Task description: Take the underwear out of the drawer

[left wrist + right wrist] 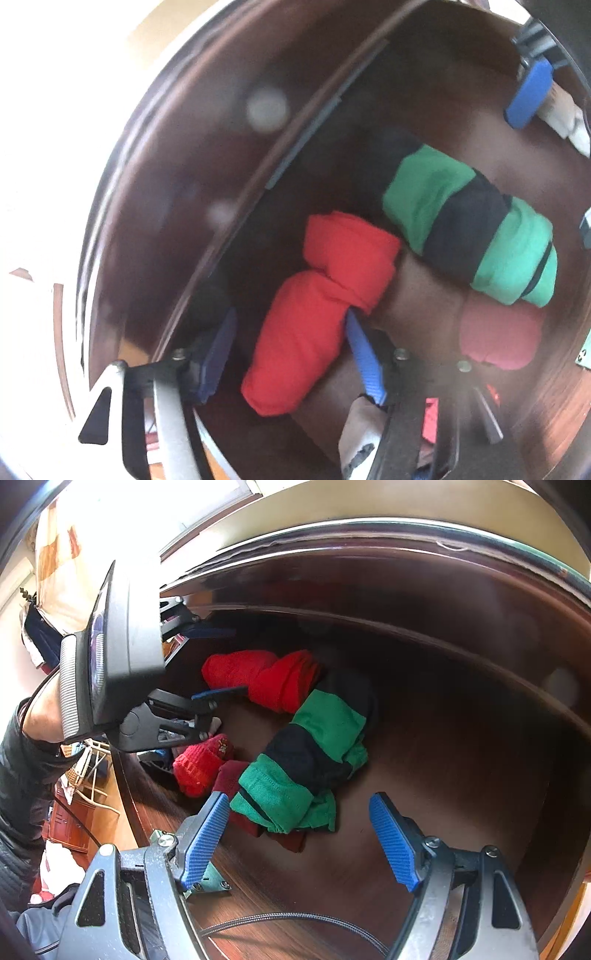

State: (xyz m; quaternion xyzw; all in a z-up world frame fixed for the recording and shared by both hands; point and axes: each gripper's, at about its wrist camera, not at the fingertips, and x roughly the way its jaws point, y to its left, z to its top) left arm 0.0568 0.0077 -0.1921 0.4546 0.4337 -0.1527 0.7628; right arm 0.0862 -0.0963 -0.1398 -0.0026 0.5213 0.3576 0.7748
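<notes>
A rolled bright red pair of underwear (314, 258) lies in the dark wooden drawer (177, 192). My left gripper (290, 314) straddles its near end. The right pad (364, 354) touches the roll and the left pad (218, 354) stands clear of it, so the gripper is open. In the right wrist view the left gripper (238, 661) brackets the same red roll (266, 679). A green and black striped pair (299, 760) lies just ahead of my right gripper (299, 801), which is open and holds nothing. One finger of the right gripper (528, 92) shows in the left wrist view.
A dark red folded piece (498, 332) and a red knit item with an emblem (203, 764) lie near the drawer front. White cloth (565, 114) sits at the far side. The drawer floor (461, 775) is bare to the right. A person's dark sleeve (18, 775) is at left.
</notes>
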